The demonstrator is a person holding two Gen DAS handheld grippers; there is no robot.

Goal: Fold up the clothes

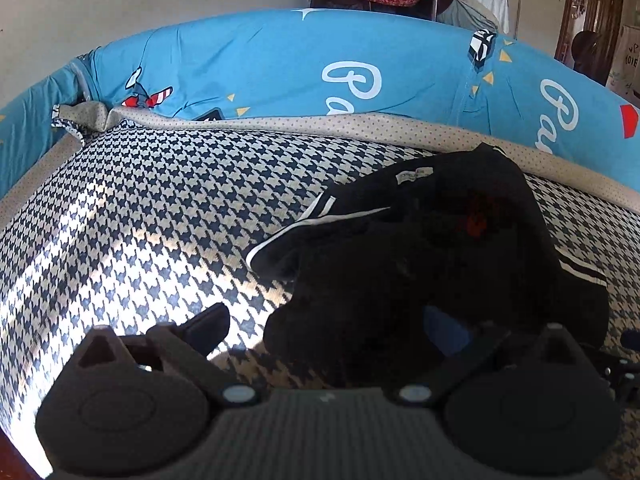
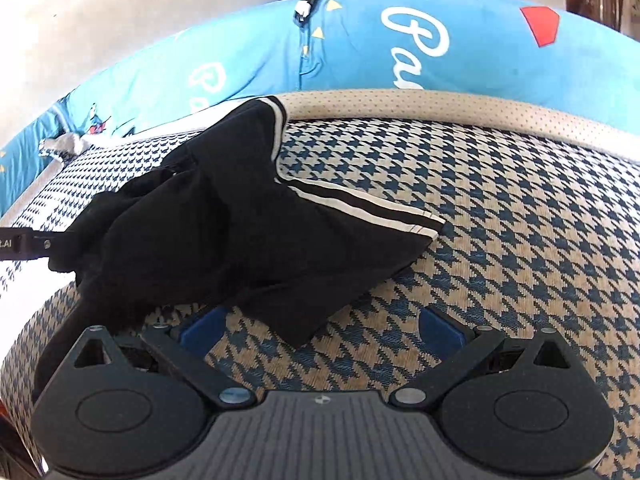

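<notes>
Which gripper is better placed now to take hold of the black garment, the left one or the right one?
Probably the left gripper: the black garment already lies between its open fingers. The right gripper only has a corner near it.

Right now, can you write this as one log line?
step: fold start | black white-striped garment: crumpled on houndstooth mattress | left gripper: open | right gripper: open

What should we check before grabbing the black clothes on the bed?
1. Black garment flat: not ok, crumpled.
2. Striped hem visible to grab: ok.
3. Right hand-held gripper open: ok, holding nothing.
4. Left hand-held gripper open: ok, fingers wide apart at the garment's edge.
5. Fabric already pinched on the left: cannot tell, dark cloth hides one finger.
6. Houndstooth mat has room: ok.
</notes>
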